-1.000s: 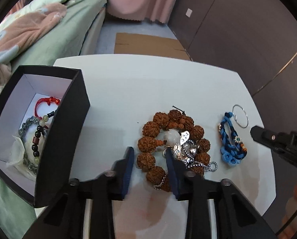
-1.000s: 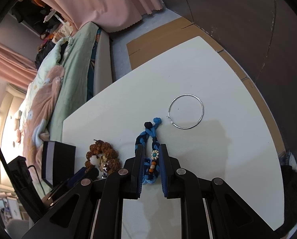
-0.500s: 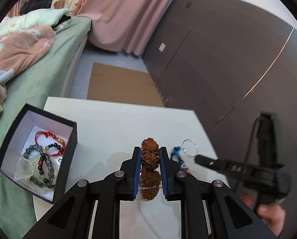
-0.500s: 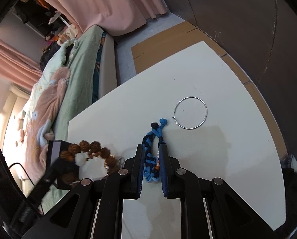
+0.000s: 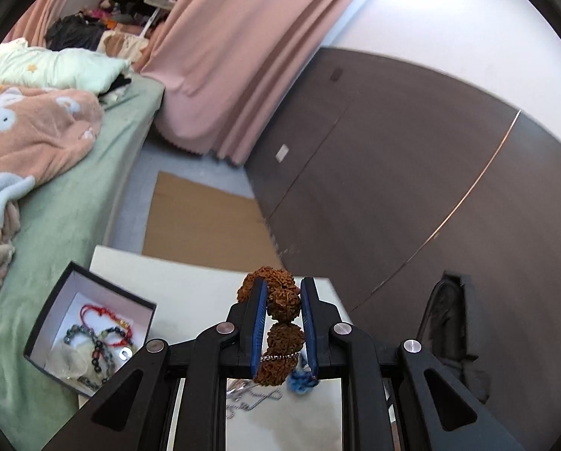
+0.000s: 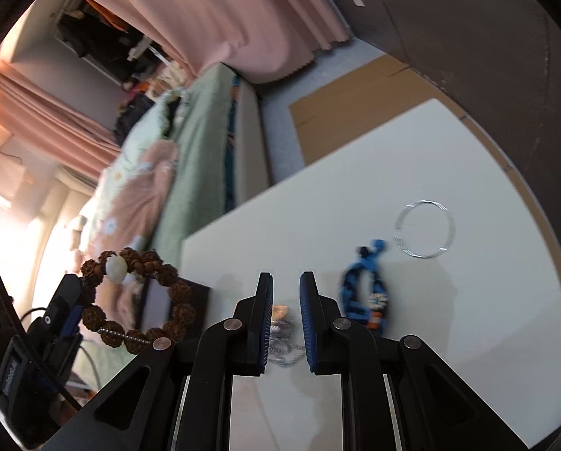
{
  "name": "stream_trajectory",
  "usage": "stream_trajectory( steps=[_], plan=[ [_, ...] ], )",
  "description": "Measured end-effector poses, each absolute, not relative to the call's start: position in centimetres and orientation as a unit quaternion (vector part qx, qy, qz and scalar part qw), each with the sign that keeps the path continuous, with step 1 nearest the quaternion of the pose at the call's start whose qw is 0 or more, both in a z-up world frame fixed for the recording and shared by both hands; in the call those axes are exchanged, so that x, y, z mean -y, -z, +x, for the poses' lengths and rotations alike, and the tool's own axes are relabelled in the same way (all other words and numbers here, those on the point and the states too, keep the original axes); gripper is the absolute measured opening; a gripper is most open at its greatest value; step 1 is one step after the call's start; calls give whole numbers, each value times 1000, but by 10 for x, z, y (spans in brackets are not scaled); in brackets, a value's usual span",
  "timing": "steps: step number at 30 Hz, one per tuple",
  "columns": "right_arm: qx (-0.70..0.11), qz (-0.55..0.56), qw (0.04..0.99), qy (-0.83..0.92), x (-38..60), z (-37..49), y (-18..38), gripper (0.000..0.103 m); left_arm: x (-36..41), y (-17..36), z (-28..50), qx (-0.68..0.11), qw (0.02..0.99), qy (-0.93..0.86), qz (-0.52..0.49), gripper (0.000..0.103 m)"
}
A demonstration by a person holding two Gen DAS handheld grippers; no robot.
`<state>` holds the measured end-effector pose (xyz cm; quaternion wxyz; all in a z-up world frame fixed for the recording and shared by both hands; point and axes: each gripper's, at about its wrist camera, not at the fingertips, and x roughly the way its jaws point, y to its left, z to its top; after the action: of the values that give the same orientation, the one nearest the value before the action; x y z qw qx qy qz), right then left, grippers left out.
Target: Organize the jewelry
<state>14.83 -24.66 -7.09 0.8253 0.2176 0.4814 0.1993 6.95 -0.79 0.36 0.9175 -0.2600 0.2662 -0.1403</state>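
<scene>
Now my left claw [image 5: 283, 314] pinches the knobbly beads [image 5: 283, 302], a limp loop hanging clear of the counter [image 6: 355, 188], while my right claw [image 6: 286, 323] is slightly open, empty.

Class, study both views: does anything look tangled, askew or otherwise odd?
Yes: a thin silver chain is draped across the brown seed-bead bracelet clamped in the left hand-held gripper, apparently snagged.
</scene>
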Motion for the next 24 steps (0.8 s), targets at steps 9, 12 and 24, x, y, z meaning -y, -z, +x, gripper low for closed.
stream_trajectory(
  steps=[9, 12, 24],
  plan=[
    [-427, 249, 825, -273, 216, 141, 50, 17, -15, -24, 56, -214, 924, 144, -283, 19],
    [-419, 257, 821, -290, 205, 140, 48, 16, -26, -29, 52, -194, 931, 125, -281, 19],
    [-440, 241, 807, -311, 168, 142, 62, 17, -70, -37, 39, -147, 946, 67, -282, 19]
  ],
)
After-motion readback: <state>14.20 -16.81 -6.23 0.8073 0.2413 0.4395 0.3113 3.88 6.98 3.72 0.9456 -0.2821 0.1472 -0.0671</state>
